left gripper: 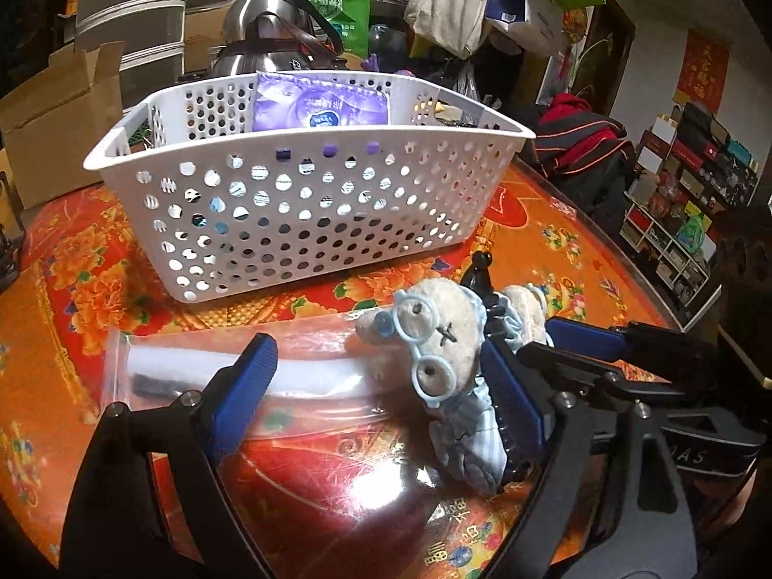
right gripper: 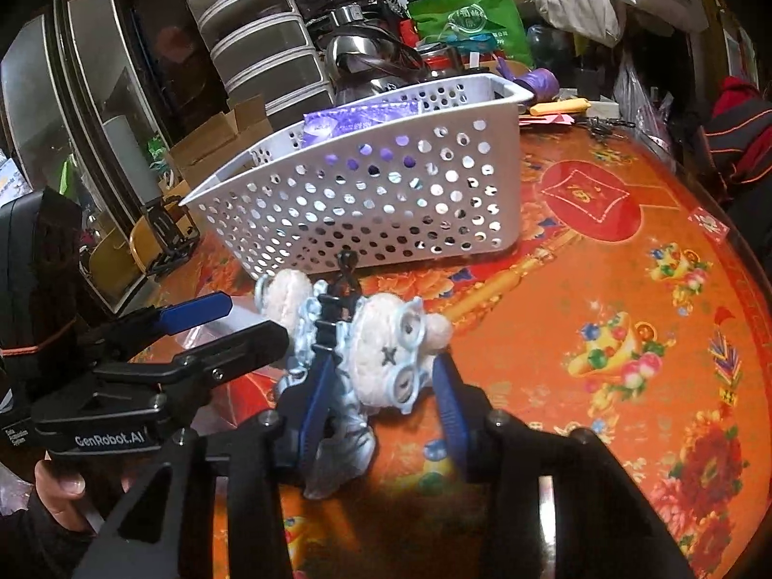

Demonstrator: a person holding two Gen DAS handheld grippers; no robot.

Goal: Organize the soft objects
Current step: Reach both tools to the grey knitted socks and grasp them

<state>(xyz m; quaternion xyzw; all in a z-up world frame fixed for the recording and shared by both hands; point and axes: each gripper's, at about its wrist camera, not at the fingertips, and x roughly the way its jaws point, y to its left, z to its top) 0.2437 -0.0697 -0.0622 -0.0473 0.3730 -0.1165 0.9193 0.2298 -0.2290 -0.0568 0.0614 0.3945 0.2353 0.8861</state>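
A cream plush toy (left gripper: 434,337) with blue glasses and pale blue clothes lies on the red floral tablecloth (left gripper: 96,289) before a white perforated basket (left gripper: 289,193). Left of it lies a clear bag (left gripper: 193,362) holding a white roll. My left gripper (left gripper: 376,386) stands wide open over both, its right pad beside the plush's clothes. In the right wrist view my right gripper (right gripper: 381,386) has narrower jaws on either side of the plush (right gripper: 381,337) head. I see no pad pressing on it. The left gripper (right gripper: 255,321) reaches in from the left.
A purple packet (left gripper: 318,106) stands inside the basket (right gripper: 386,183). Behind are a steel kettle (left gripper: 270,24), a cardboard box (left gripper: 53,116) and hanging bags. A black clip (left gripper: 480,275) sticks up from the plush. A hand (right gripper: 62,497) holds the left gripper's handle.
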